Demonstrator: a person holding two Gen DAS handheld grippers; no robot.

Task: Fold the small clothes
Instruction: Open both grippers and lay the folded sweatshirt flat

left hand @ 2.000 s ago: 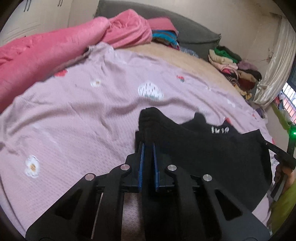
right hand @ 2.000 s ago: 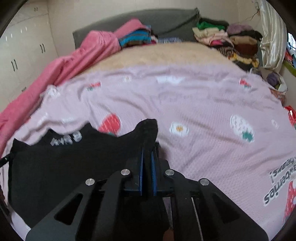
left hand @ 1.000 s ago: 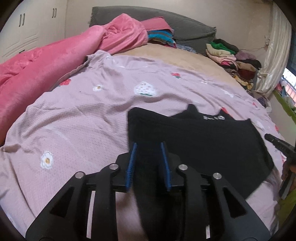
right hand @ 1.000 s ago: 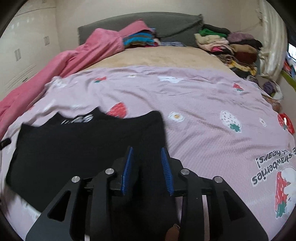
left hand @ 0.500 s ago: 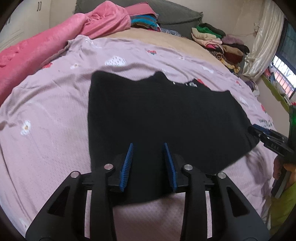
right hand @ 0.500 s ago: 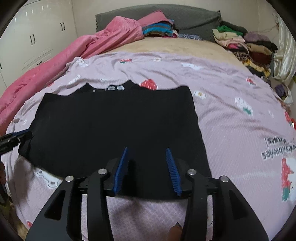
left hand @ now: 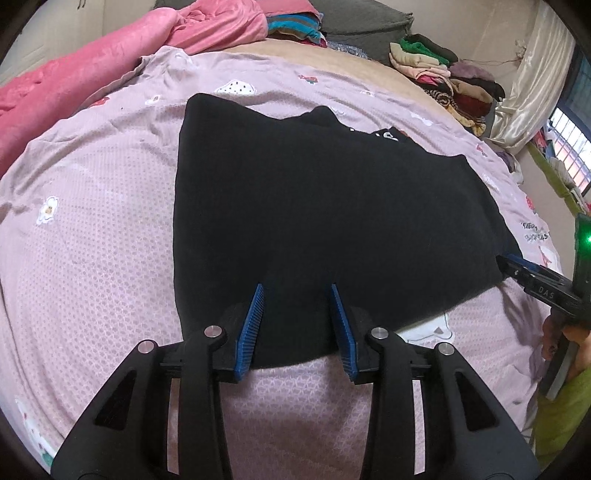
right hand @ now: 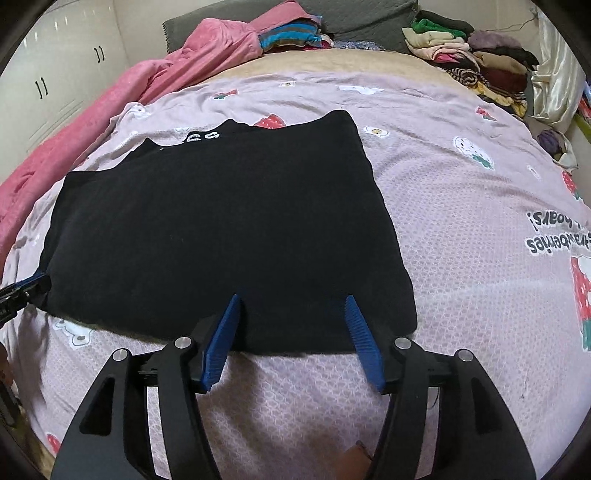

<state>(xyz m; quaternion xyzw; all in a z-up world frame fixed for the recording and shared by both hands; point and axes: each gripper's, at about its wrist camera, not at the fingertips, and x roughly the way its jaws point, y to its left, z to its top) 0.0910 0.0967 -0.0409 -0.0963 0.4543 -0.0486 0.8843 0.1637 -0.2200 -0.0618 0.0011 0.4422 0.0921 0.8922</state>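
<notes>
A black garment [left hand: 314, 199] with white lettering near its far edge lies spread flat on the pink printed bed cover [left hand: 92, 229]. It also shows in the right wrist view [right hand: 221, 229]. My left gripper [left hand: 297, 291] is open and empty, over the garment's near edge toward its left side. My right gripper [right hand: 291, 301] is open wide and empty, over the near edge toward the garment's right side. The right gripper's tips [left hand: 517, 267] show at the garment's right corner in the left wrist view. The left gripper's tips [right hand: 26, 290] show at the left corner in the right wrist view.
A pink blanket [left hand: 92, 70] is heaped along the left of the bed. Folded clothes [right hand: 291, 35] are stacked by the grey headboard [right hand: 369, 22], with another pile [right hand: 480, 59] at the far right. White wardrobes [right hand: 55, 74] stand on the left.
Both grippers were shut on the garment's corners, laid it flat, then opened and pulled back toward the near edge. The right jaws have widened further in the last half second.
</notes>
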